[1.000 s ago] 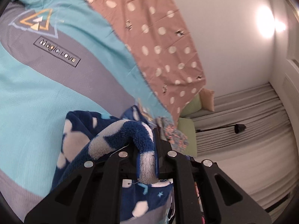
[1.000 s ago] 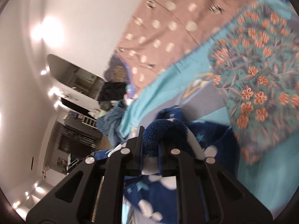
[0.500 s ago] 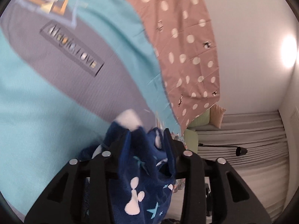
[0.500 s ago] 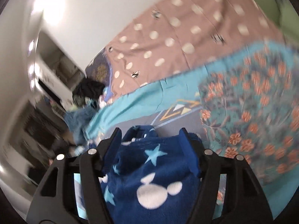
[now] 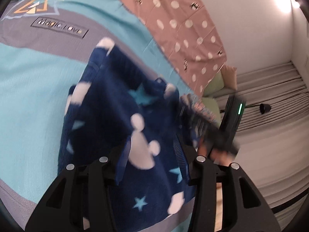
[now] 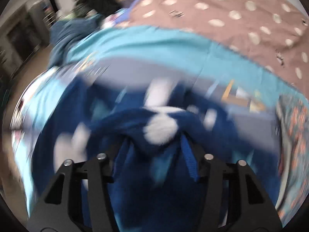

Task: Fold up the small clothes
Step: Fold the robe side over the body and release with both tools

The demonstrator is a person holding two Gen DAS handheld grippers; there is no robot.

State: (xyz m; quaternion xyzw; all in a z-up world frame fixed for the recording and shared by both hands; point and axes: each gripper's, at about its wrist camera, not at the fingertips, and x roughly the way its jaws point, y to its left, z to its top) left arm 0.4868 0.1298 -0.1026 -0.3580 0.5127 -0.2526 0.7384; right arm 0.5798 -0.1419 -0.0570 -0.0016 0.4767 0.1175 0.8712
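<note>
Between the fingers of the left tongs [image 5: 152,154], which stand spread wide, lies a navy fleece garment [image 5: 123,119] printed with white mouse heads and pale blue stars. The cloth fills the gap and drapes forward over the bed; motion blur hides whether either finger actually presses it, but the jaws are plainly not clamped. Just right of the garment, in the left wrist view, the right tongs [image 5: 229,123] show as a blurred black body with a small green light, a bit of hand below it.

In the right wrist view the right tongs [image 6: 154,154] are likewise spread wide, with the same garment [image 6: 158,127] bunched between and over the fingers; a ribbed blue edge lies against the inner side of the right-hand finger. The view is heavily smeared, so a firm contact cannot be told.

The garment rests on a turquoise and grey sheet [image 5: 29,81] bearing a "Magic LOVE" label [image 5: 59,29] and a triangular emblem. Beyond the sheet lies a brown cover with pale dots [image 5: 183,25]. A floral teal and orange cloth [image 6: 293,127] sits at the right edge of the right wrist view, just beside the garment. A heap of blue-grey cloth [image 6: 65,32] lies at the far left end of the bed.
</note>
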